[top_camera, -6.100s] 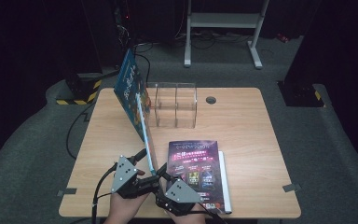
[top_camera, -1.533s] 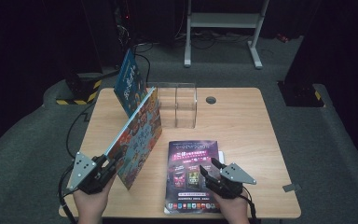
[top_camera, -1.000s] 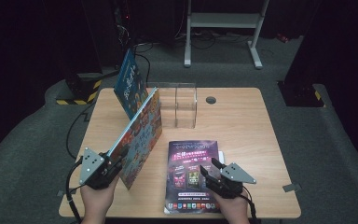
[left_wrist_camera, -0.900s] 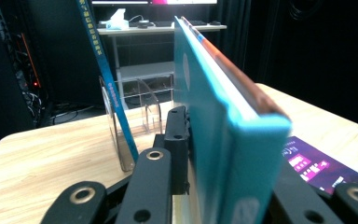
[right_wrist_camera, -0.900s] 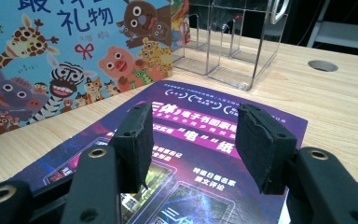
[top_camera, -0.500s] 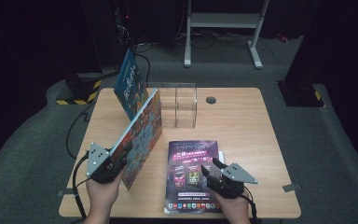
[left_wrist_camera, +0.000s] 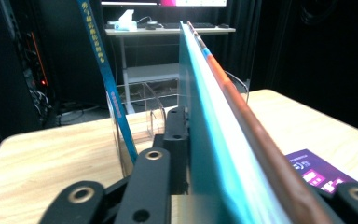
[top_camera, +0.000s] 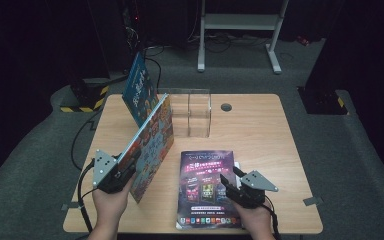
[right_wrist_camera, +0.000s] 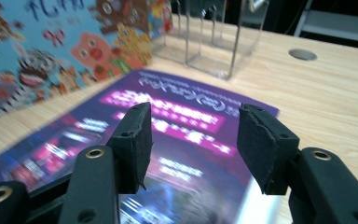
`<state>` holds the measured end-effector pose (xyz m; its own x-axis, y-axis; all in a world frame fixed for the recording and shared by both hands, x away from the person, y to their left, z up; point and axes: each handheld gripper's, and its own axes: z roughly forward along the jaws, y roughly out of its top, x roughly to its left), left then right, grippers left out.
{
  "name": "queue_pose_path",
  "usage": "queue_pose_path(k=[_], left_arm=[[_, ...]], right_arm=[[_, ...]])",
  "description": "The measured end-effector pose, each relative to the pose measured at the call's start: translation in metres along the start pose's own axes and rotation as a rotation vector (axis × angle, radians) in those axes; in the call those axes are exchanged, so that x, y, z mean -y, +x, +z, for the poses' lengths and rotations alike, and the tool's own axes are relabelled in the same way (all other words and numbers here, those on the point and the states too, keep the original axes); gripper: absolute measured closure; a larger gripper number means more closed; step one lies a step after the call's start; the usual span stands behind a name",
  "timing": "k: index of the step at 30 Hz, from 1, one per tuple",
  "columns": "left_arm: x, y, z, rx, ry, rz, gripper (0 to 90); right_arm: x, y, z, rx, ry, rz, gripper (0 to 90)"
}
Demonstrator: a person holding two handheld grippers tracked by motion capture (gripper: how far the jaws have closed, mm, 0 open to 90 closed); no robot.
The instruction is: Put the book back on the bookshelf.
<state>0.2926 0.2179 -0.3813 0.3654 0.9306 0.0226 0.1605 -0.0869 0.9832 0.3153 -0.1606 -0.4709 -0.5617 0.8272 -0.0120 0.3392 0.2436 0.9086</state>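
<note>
Two claws: left claw [top_camera: 130, 162] clamps the cartoon book [top_camera: 152, 142] upright w/ its edge between the jaws; right claw [top_camera: 228, 182] hangs half-open, empty, over purple mag [top_camera: 205, 172] on desk [top_camera: 260, 135].

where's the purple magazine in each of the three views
High view: the purple magazine lies flat at the table's near edge, bottom centre, just left of the right gripper.
Left gripper view: one corner of it at lower right, past the cartoon book clamped in the jaws.
Right gripper view: it spreads across the middle, under the open jaws.
Shared landmark: the clear divider rack behind it.
</note>
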Motion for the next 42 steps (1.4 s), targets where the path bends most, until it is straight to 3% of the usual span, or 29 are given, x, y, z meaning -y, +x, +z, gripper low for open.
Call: queue_pose_path(k=[2, 8, 15, 19, 26, 35, 42], left_arm=[[-0.001, -0.001, 0.000, -0.009, 0.000, 0.006, 78.1], [0.001, 0.001, 0.000, 0.011, 0.010, -0.010, 77.3], [0.002, 0.001, 0.000, 0.013, 0.002, -0.013, 78.9], [0.004, 0.001, -0.001, -0.001, -0.013, -0.047, 79.2], [0.004, 0.001, -0.001, 0.008, -0.008, -0.015, 80.1], [0.003, 0.004, 0.000, -0.012, -0.004, -0.059, 80.8], [-0.010, -0.002, 0.008, -0.029, 0.014, -0.056, 81.1]], right_arm=[[0.002, -0.005, -0.003, 0.016, 0.015, -0.020, 45.6], [0.012, -0.019, -0.014, 0.047, -0.014, 0.000, 45.7], [0.023, -0.027, -0.016, 0.045, -0.019, 0.018, 45.7], [0.023, -0.029, -0.020, 0.032, -0.034, 0.032, 45.7], [0.026, -0.030, -0.021, 0.036, -0.026, 0.052, 45.5], [0.028, -0.031, -0.019, 0.035, -0.014, 0.072, 45.3], [0.028, -0.033, -0.021, 0.035, -0.023, 0.079, 45.1]])
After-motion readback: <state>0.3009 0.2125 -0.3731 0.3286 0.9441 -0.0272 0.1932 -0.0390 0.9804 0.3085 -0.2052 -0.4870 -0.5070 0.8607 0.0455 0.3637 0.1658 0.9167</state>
